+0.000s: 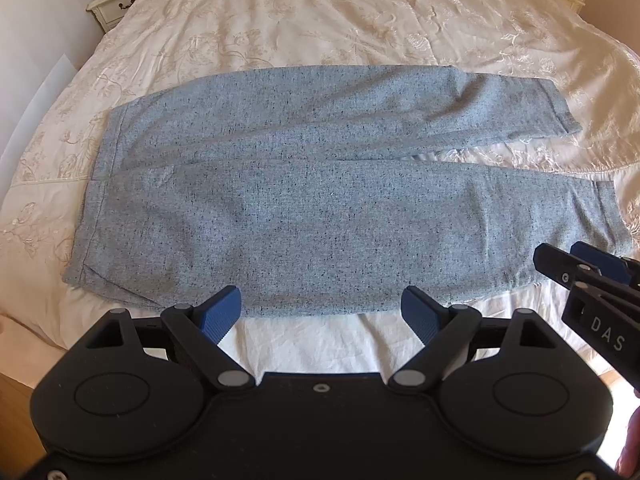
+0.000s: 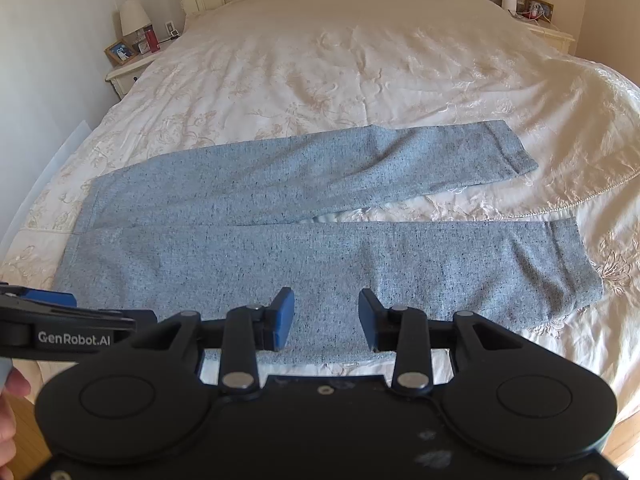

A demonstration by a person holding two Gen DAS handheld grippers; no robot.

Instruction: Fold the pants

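Speckled blue-grey pants (image 2: 320, 248) lie flat, legs slightly splayed.

Right gripper (image 1: 576, 268) is cut off by the left wrist view's right edge; its jaw gap is not readable there. Left gripper (image 2: 60, 300) is cropped at the right wrist view's left edge. The pants (image 2: 328, 264) have their near hem hidden behind the gripper body. Nightstand items (image 2: 136, 46) are too small to identify. A hand (image 2: 10, 412) shows only partly at the frame edge.
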